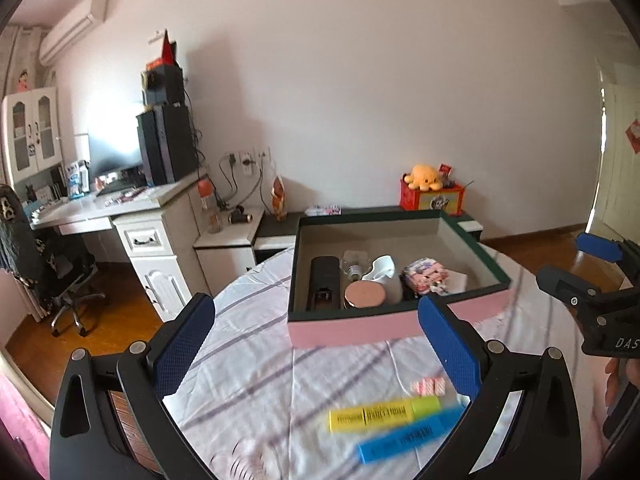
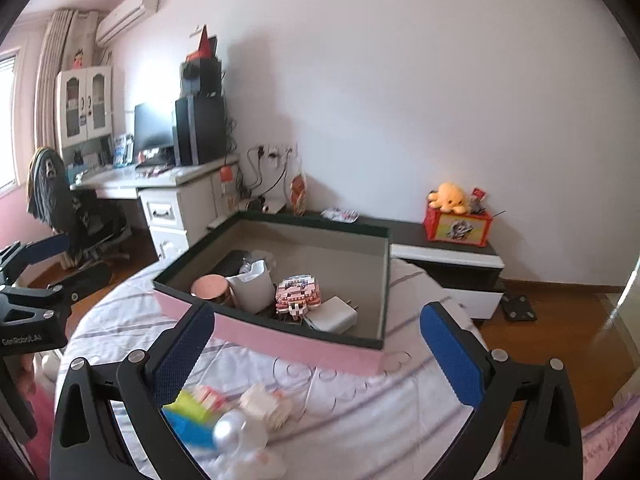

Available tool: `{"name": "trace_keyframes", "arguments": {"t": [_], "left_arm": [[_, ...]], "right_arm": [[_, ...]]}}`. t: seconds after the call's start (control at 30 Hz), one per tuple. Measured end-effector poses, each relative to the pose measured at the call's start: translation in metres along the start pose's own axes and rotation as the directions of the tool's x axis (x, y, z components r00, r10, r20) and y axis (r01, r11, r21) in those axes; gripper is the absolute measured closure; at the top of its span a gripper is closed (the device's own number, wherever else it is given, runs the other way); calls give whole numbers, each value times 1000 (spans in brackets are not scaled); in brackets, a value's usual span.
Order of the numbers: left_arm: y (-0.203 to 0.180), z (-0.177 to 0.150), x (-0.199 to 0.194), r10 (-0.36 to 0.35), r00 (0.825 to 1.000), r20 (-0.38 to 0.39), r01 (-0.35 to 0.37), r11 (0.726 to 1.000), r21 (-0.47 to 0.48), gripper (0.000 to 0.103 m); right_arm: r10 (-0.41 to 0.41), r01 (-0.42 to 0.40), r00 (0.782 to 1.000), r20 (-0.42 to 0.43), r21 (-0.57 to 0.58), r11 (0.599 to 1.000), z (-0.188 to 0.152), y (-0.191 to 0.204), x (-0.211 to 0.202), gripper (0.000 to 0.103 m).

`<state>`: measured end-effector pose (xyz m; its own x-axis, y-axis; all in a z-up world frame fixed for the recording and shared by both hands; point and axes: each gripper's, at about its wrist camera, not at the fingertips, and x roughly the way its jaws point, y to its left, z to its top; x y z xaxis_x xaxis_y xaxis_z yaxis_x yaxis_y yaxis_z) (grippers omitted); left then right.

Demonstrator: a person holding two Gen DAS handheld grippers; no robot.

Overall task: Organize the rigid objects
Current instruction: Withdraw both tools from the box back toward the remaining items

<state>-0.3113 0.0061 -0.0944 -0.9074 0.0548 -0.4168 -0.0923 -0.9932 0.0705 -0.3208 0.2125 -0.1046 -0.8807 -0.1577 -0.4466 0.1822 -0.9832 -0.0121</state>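
My left gripper has its jaws spread wide with nothing between the pads; my right gripper is the same. Only the left view gives me the yellow marker and blue marker sharply, low in the frame, side by side, long axes running left to right with the right ends tilted up. Pink erasers sit just above them. In the right view they blur at lower left beside a silver ball. The box fills mid-frame on the cloth, pink wall nearest. Inside, left to right: black case, copper lid, white jug, pink block toy. Only the right view shows the charger. That pink wall stands between markers and box interior.
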Motion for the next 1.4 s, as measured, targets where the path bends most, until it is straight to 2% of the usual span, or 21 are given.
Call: {"name": "trace_keyframes", "arguments": {"t": [0.1, 0.4, 0.67, 1.1, 1.4], "left_arm": [[-1, -5, -33, 20, 999, 32, -20, 1000, 12, 0], [0, -20, -114, 10, 995, 98, -13, 1000, 23, 0], [0, -26, -164, 3, 988, 156, -8, 999, 36, 0], [18, -27, -217, 80, 967, 243, -79, 997, -12, 0], [17, -27, -223, 92, 962, 255, -94, 996, -7, 0]], "right_arm": [[-15, 14, 1000, 21, 21, 1000, -5, 4, -30, 0], [-38, 33, 996, 78, 64, 997, -20, 22, -113, 0], [-46, 39, 992, 115, 62, 997, -29, 36, -162, 0], [-35, 33, 984, 176, 17, 999, -32, 60, -205, 0], [-32, 31, 981, 193, 7, 999, -32, 66, -212, 0]]}}
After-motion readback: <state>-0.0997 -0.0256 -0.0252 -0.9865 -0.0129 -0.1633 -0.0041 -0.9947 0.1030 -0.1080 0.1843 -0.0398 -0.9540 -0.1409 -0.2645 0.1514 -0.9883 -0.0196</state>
